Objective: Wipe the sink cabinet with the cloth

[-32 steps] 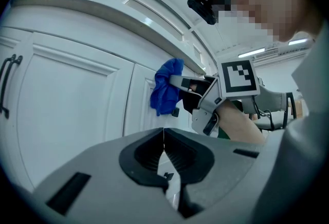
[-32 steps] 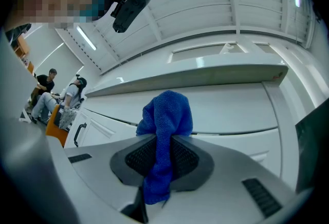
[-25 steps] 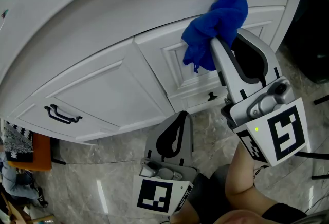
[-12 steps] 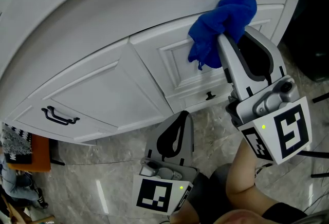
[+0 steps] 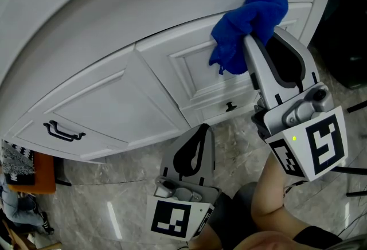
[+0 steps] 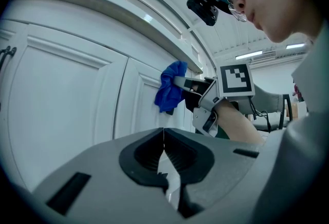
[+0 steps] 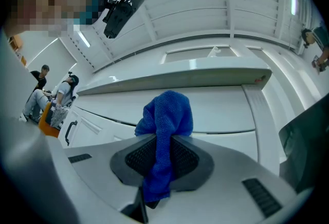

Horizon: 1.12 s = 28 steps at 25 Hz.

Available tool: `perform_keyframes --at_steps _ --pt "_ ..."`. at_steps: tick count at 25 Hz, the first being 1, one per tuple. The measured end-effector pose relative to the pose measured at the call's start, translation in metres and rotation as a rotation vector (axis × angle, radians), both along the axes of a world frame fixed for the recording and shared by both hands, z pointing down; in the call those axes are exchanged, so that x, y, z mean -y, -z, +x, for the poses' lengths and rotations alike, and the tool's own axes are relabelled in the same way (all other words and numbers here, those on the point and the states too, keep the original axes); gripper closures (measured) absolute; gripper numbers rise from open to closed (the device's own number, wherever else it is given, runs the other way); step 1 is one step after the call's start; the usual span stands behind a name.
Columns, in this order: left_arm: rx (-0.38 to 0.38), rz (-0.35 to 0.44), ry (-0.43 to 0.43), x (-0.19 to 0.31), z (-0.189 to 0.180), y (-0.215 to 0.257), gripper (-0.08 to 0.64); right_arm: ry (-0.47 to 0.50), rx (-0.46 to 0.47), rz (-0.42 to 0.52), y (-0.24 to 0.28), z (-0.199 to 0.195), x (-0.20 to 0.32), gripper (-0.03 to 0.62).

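A bunched blue cloth is pressed against the upper part of the white sink cabinet's right door, just under the countertop overhang. My right gripper is shut on the cloth, which hangs down between its jaws. The cloth also shows in the left gripper view against the door panel. My left gripper hangs low over the floor, away from the cabinet, with its jaws shut on nothing.
A black bar handle sits on the cabinet's left door and a small black knob on the lower right panel. Grey marble floor lies below. A dark opening borders the cabinet's right end. People sit far left.
My right gripper and the cloth have slid right and slightly up along the cabinet door. The left gripper has stayed in place.
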State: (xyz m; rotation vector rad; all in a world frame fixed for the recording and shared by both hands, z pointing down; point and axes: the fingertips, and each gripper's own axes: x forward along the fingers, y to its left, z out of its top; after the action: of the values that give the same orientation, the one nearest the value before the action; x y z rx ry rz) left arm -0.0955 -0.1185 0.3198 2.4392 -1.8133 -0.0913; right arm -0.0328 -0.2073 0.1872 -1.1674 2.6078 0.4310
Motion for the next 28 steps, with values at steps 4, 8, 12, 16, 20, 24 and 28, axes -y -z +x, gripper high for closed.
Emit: perform_keyframes --at_steps 4,8,12,16,20,24,28 --pt "0.0 -0.003 0.004 0.0 -0.001 -0.001 0.554 -0.007 0.006 -0.003 -0.001 0.002 0.002 0.517" --pt "0.001 -0.004 0.002 0.001 -0.001 -0.001 0.554 -0.018 0.007 -0.003 -0.001 0.003 0.003 0.517" --pt "0.005 -0.008 0.0 0.001 0.001 -0.003 0.554 -0.025 0.012 -0.004 -0.001 0.006 0.003 0.517" --pt "0.006 -0.007 -0.003 0.002 0.002 -0.002 0.554 -0.026 0.014 -0.002 -0.001 0.006 0.004 0.517" --pt "0.008 -0.008 -0.005 0.002 0.002 -0.003 0.554 -0.029 0.015 -0.002 -0.001 0.007 0.004 0.517" --pt "0.005 -0.008 -0.004 0.002 0.001 -0.003 0.554 -0.036 0.025 -0.006 -0.002 0.009 0.005 0.516" --pt "0.006 -0.005 -0.003 0.001 0.001 -0.003 0.554 -0.048 0.031 -0.006 -0.002 0.012 0.006 0.517"
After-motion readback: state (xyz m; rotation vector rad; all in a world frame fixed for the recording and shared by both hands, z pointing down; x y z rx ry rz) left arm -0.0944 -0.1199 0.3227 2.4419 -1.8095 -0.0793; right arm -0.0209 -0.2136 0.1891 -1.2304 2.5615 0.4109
